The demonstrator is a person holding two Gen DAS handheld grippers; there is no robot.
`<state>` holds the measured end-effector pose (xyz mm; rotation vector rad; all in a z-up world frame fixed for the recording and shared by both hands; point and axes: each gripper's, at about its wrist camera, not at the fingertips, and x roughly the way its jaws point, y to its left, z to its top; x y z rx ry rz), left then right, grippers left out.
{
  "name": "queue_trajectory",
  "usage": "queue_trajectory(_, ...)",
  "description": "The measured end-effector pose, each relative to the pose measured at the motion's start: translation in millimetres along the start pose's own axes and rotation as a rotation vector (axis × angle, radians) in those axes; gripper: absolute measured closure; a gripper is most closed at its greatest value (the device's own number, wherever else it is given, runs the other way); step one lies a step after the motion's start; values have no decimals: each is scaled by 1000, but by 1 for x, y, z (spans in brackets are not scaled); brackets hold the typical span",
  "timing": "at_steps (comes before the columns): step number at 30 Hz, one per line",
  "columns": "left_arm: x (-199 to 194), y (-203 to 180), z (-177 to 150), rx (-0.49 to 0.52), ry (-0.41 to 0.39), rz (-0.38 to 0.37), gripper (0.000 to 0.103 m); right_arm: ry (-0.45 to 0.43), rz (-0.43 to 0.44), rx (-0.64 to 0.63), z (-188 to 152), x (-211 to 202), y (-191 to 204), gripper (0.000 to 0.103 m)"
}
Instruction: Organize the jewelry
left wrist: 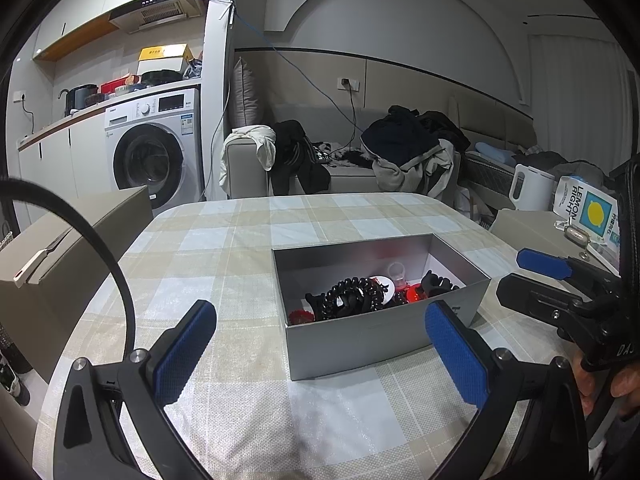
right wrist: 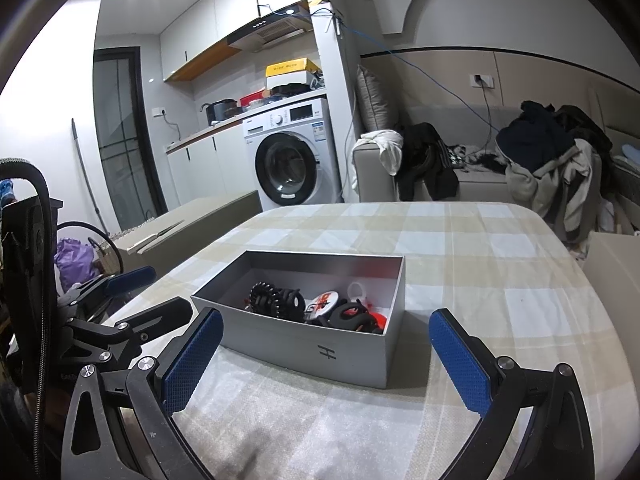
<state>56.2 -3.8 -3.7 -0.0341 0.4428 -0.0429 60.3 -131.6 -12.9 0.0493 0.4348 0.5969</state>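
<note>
A grey open box [left wrist: 360,340] [right wrist: 304,356] stands on the checked tablecloth. Inside lie black hair claws [left wrist: 352,296] [right wrist: 276,300], a round white badge [right wrist: 324,302], a clear ring [left wrist: 396,270] and red pieces [left wrist: 414,294]. My left gripper [left wrist: 320,320] is open and empty, just in front of the box, fingers either side of its near wall. My right gripper [right wrist: 326,324] is open and empty, also just in front of the box. The right gripper also shows at the right edge of the left wrist view [left wrist: 532,276], and the left gripper shows at the left of the right wrist view [right wrist: 148,292].
The table [left wrist: 224,240] has a rounded far edge. A cardboard box [left wrist: 72,248] stands at its left. A white kettle [left wrist: 532,188] and a lemon carton [left wrist: 588,212] stand at the right. A sofa [left wrist: 352,168] with clothes and a washing machine [left wrist: 156,152] are behind.
</note>
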Motion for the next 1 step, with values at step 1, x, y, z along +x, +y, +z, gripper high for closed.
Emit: queue_trajectory(1,0,0,0,0,0,0,1,1,1,-1,0,0,1,0)
